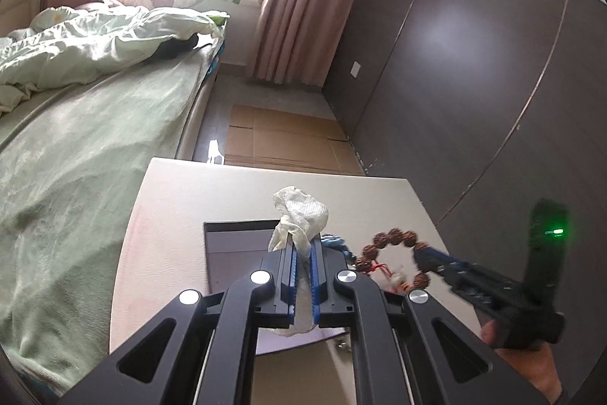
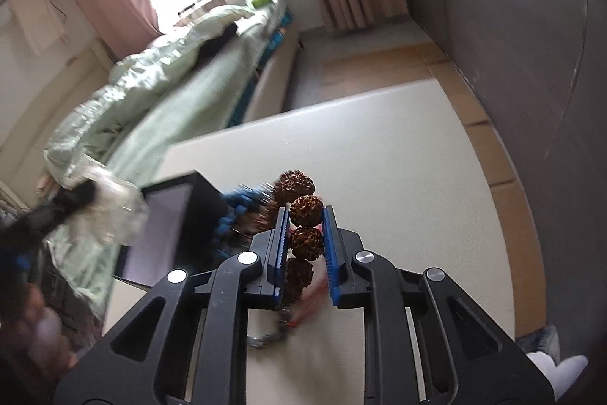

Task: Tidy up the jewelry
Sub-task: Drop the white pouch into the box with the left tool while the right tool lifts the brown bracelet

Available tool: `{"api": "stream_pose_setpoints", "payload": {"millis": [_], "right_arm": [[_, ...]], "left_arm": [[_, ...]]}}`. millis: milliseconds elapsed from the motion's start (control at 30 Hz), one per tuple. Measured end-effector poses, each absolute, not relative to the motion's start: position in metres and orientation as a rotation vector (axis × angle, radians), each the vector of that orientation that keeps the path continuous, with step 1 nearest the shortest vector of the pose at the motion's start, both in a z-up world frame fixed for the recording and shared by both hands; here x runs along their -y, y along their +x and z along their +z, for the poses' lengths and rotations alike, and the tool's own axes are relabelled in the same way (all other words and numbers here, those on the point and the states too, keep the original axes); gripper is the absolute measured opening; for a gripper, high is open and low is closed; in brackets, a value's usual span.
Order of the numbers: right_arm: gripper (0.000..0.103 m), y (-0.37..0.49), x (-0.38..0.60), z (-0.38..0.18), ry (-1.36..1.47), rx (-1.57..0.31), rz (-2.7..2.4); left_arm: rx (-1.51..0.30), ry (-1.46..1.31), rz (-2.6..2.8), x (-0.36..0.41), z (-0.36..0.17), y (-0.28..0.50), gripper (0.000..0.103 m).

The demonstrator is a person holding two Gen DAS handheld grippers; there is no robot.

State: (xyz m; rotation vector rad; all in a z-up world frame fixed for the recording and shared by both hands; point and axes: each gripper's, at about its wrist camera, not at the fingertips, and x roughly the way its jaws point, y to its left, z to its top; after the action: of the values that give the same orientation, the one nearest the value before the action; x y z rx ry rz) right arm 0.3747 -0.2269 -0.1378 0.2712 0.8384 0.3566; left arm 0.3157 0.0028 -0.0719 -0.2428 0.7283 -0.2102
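Observation:
My left gripper (image 1: 302,245) is shut on a crumpled white tissue (image 1: 299,211) and holds it above a dark open box (image 1: 235,245) on the white table (image 1: 170,215). My right gripper (image 2: 305,215) is shut on a bracelet of rough brown beads (image 2: 306,211); it also shows in the left wrist view (image 1: 390,241), hanging as a ring from the right gripper (image 1: 421,251) beside the box. A blue bead string (image 2: 239,202) lies by the box (image 2: 189,215), partly hidden. A small metal chain (image 2: 265,338) lies on the table under my right gripper.
A bed with green bedding (image 1: 76,139) runs along the table's left side. A dark wardrobe (image 1: 474,63) stands at the right. Flattened cardboard (image 1: 288,139) lies on the floor beyond the table. Curtains (image 1: 296,6) and a bright window are at the back.

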Motion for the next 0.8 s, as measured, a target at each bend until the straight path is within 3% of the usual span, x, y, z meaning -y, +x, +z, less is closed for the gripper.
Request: {"api": "stream_pose_setpoints", "payload": {"millis": [300,333,400,433,533,667,800], "right_arm": [[0.018,0.360,0.207,-0.098,0.314,-0.703,0.414],[0.018,0.359,0.206,-0.096,0.318,-0.696,0.417],[0.018,0.357,0.201,-0.091,0.334,-0.673,0.431],[0.018,0.356,0.199,-0.088,0.338,-0.661,0.436],[0.018,0.354,0.190,-0.082,0.353,-0.628,0.457],[0.018,0.351,0.177,-0.076,0.374,-0.596,0.505],[0.018,0.352,0.154,-0.077,0.348,-0.595,0.552]], "left_arm": [[-0.777,-0.252,-0.193,-0.014,-0.095,0.330,0.006],[-0.786,-0.265,-0.195,-0.016,-0.098,0.331,0.011],[-0.791,-0.290,-0.181,-0.022,-0.105,0.332,0.063],[-0.775,-0.298,-0.175,-0.025,-0.105,0.330,0.072],[-0.753,-0.287,-0.181,-0.030,-0.106,0.327,0.074],[-0.771,-0.306,-0.171,-0.040,-0.112,0.329,0.067],[-0.742,-0.339,-0.146,-0.057,-0.109,0.322,0.067]]}}
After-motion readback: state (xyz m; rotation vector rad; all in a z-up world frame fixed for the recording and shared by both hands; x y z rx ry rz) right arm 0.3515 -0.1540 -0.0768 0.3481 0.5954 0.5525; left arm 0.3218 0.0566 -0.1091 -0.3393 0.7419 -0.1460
